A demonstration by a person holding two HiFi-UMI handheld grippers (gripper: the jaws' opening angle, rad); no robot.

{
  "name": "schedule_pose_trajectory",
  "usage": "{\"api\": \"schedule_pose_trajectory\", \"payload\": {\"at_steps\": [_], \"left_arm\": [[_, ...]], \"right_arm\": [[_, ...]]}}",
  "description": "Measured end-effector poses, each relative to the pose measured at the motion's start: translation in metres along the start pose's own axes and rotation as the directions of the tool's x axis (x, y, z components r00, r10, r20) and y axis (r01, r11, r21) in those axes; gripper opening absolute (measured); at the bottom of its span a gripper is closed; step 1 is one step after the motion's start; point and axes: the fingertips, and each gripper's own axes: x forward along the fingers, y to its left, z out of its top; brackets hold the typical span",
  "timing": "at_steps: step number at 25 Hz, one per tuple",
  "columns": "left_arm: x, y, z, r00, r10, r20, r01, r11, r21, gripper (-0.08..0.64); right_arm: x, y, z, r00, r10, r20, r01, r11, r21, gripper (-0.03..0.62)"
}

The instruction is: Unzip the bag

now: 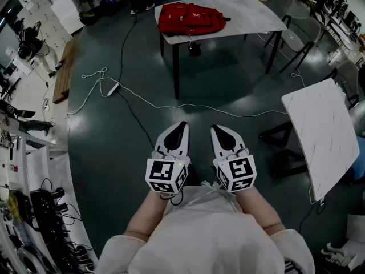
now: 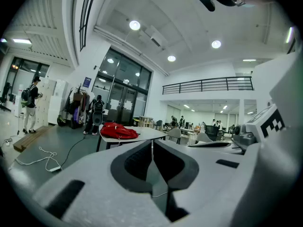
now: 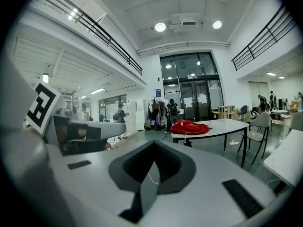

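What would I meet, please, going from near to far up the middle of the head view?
Left gripper and right gripper, side by side with jaws together → white cable → table → red bag lying on that table.

- My head view is dim and cool-toned; the dark floor point(image 1: 142, 84) carries soft pale reflections below the white table point(image 1: 251, 16).
- Round ceiling lamps point(image 2: 135, 25) light the hall from overhead and bloom slightly.
- Both gripper views bend hard at the rim and fall to black corners.
- The right gripper point(image 3: 153, 144) looks soft near the lens; the red bag point(image 3: 189, 126) reads fairly crisp.
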Motion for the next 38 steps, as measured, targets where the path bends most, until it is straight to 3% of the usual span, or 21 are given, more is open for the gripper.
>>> {"api": "schedule_pose_trajectory", "payload": {"at_steps": [10,21,29,38], "left_arm": [[0.017,0.000,-0.013,1.000,0.001,-0.020,-0.002,0.999,-0.034,0.026],[0.052,0.014,-0.026,0.997,0.006,-0.071,-0.011,0.998,-0.066,0.026],[0.128,0.071,-0.016,0.996,-0.018,-0.083,0.013,0.999,-0.050,0.026],[0.260,0.188,0.026,0.992,-0.070,-0.105,0.061,0.994,-0.091,0.026]], "right_arm": [[0.008,-0.012,-0.004,1.000,0.014,-0.007,-0.014,1.000,-0.001,0.028],[0.035,-0.038,-0.023,0.997,0.018,-0.069,-0.012,0.997,0.083,0.028],[0.118,-0.076,-0.017,0.995,-0.013,-0.097,0.024,0.994,0.110,0.028],[0.273,-0.122,0.023,0.987,-0.056,-0.147,0.076,0.989,0.127,0.028]]}}
